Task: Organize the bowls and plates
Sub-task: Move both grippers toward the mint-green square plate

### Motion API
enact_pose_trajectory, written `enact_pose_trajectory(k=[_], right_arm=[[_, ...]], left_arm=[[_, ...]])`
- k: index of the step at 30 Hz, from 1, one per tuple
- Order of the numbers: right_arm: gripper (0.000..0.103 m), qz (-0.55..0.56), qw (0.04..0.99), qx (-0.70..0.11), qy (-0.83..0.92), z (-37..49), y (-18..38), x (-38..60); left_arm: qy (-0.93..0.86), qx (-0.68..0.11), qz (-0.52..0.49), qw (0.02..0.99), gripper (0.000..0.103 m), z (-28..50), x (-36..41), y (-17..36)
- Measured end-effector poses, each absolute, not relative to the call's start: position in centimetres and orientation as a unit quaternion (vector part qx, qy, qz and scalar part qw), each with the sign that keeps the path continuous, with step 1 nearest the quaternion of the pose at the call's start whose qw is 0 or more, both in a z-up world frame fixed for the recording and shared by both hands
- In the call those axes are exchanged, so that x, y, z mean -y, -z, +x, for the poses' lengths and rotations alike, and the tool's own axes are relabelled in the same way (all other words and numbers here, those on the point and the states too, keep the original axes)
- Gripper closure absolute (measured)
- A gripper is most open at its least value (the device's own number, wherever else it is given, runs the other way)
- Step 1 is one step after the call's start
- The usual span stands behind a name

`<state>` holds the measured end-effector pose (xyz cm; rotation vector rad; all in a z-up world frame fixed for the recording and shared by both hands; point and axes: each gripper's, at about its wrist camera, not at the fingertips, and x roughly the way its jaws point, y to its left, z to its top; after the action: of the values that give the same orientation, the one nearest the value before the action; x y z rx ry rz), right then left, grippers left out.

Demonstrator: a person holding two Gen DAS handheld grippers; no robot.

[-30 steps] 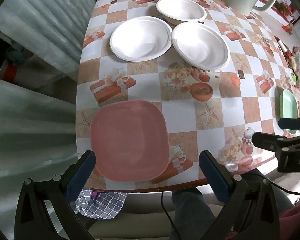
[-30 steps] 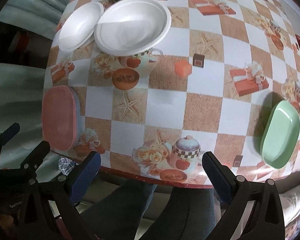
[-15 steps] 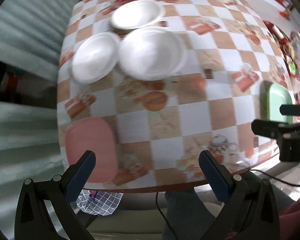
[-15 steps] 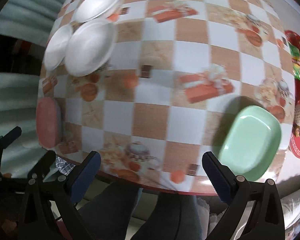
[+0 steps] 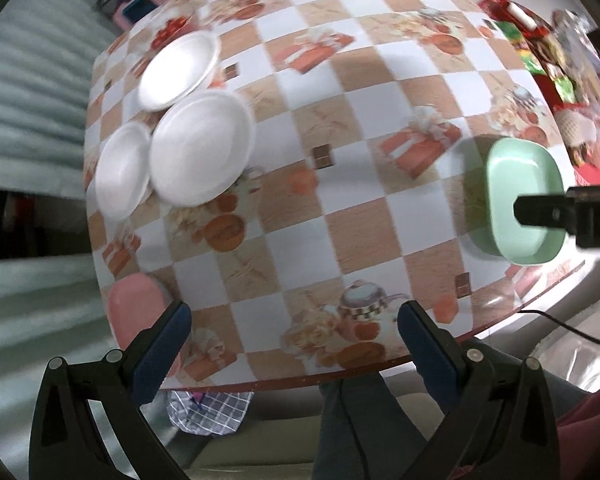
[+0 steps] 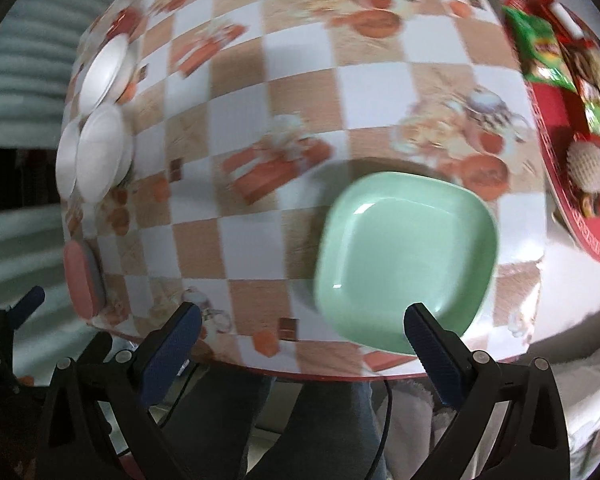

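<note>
Claws both gape empty: right claw [image 6: 300,344] just short of the green plate [image 6: 404,264], left claw [image 5: 296,338] well away from that plate.

Both my views are evenly lit and motion-blurred; the white bowls [image 5: 202,148] smear. Fisheye bends the table [image 6: 300,92] and darkens corners. Green plate [image 6: 406,264] shows small glints, with a soft shadow at its left.

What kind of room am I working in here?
Most likely a home dining spot. A table under a checkered patterned oilcloth holds three white bowls, a green plate, a pink plate and a red snack tray.
</note>
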<state>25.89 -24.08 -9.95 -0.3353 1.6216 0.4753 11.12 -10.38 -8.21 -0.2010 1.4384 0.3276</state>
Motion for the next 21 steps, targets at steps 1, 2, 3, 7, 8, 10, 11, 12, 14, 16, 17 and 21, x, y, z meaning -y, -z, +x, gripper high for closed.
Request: enact_pose_trajectory(k=[1,2,3,7,8,10,11,12,14,16,17,21], right_arm=[[0.001,-0.137,0.655,-0.715,-0.203,26.5,9.9,25.0],[0.001,-0.131,0.657,-0.716,-0.198,26.8,9.9,25.6],[0.001,-0.125,0.658,-0.717,-0.193,27.1,10.0,26.3],[0.001,-0.099,0.663,-0.724,-0.161,28.3,10.3,30.4],[0.001,-0.093,0.665,-0.726,-0.150,28.5,10.5,31.5],[0.001,-0.088,0.669,-0.727,-0.126,29.2,10.8,33.8],[0.001,-0.085,0.670,-0.728,-0.118,29.5,11.0,34.7],[0.001,-0.083,0.670,-0.729,-0.110,29.7,11.2,35.4],[0.001,-0.082,0.671,-0.731,-0.091,30.1,11.6,36.9],[0.001,-0.082,0.671,-0.733,-0.078,30.4,12.1,38.1],[0.001,-0.083,0.669,-0.735,-0.070,30.4,12.5,38.6],[0.001,-0.095,0.666,-0.737,-0.058,31.0,13.6,38.9]], left_arm=[[-0.146,-0.654,-0.086,0.737,0.000,11.4,10.8,8.1],[-0.143,-0.655,-0.082,0.738,0.000,11.8,11.2,8.1],[-0.139,-0.657,-0.083,0.737,0.000,12.0,11.5,8.2],[-0.126,-0.673,-0.069,0.725,0.000,13.7,13.1,9.4],[-0.119,-0.675,-0.065,0.725,0.000,14.3,13.6,9.6],[-0.104,-0.676,-0.063,0.727,0.000,15.5,14.7,9.8],[-0.099,-0.675,-0.062,0.728,0.000,16.0,15.1,9.9],[-0.092,-0.675,-0.057,0.730,0.000,16.7,15.7,10.1],[-0.083,-0.674,-0.046,0.733,0.000,18.0,16.8,10.6],[-0.076,-0.676,-0.039,0.732,0.000,19.3,17.8,11.3],[-0.074,-0.677,-0.040,0.731,0.000,20.0,18.4,11.8],[-0.070,-0.682,-0.050,0.727,0.000,21.7,19.9,13.6]])
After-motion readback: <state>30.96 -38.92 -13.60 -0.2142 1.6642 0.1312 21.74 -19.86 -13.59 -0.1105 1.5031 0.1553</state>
